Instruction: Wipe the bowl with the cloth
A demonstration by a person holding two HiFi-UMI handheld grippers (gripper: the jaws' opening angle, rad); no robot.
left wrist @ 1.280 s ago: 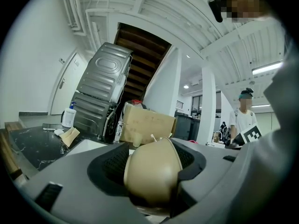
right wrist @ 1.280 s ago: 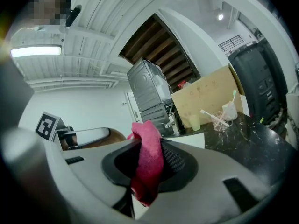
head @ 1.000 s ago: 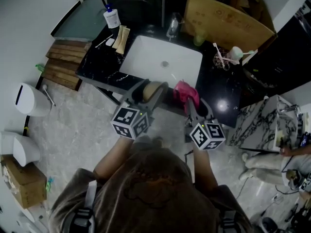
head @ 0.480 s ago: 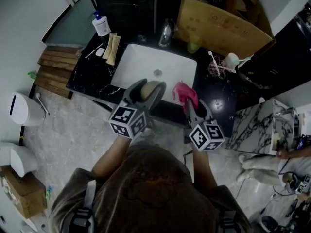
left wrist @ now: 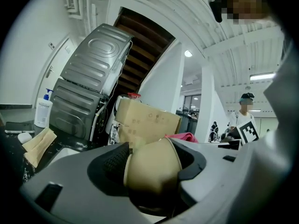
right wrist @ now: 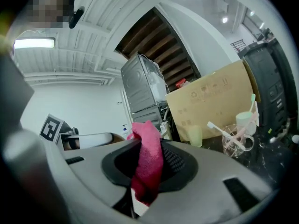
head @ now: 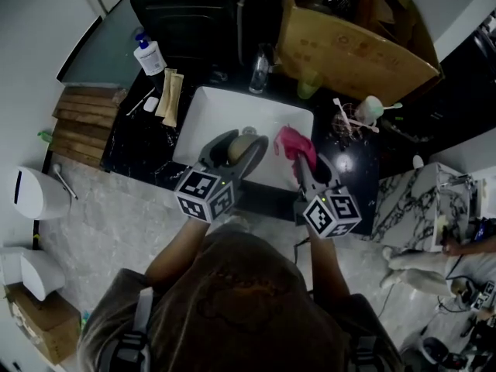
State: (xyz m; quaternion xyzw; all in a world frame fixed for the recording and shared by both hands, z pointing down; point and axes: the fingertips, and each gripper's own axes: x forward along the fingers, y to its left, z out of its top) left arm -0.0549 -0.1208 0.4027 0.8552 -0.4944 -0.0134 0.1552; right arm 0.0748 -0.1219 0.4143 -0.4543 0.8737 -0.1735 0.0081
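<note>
In the last second both grippers have come forward. Before, they hung over the front edge of the surface; now they are above the sink [head: 225, 107], over its front part. The grasp itself did not change.

The left gripper [head: 240, 142] has its jaws clenched on the beige bowl [head: 242, 149], which sits between them on its side, over the front of the sink. The right gripper [head: 309, 164] has its jaws closed on the pink cloth [head: 294, 142], with a loose end standing up above them, over the front right corner of the sink. Bowl and cloth are near each other but, as far as I see, not yet touching. So I judge the wiping has not begun. The things are only brought into place, and the next step is to bring the cloth to the bowl.

The dark surface [head: 139, 130] goes around the sink. To the left of the sink stands a soap bottle [head: 149, 54]. Behind the sink to the right is a big cardboard box [head: 349, 49], and in front of it a green cup [head: 308, 84]. To the right of the sink is a cup with toothbrushes [head: 370, 108]. Directly behind the sink is a dark appliance [head: 194, 6]. On the floor far to the left of the sink lie wooden slats [head: 81, 126] and a white bin [head: 35, 192].
</note>
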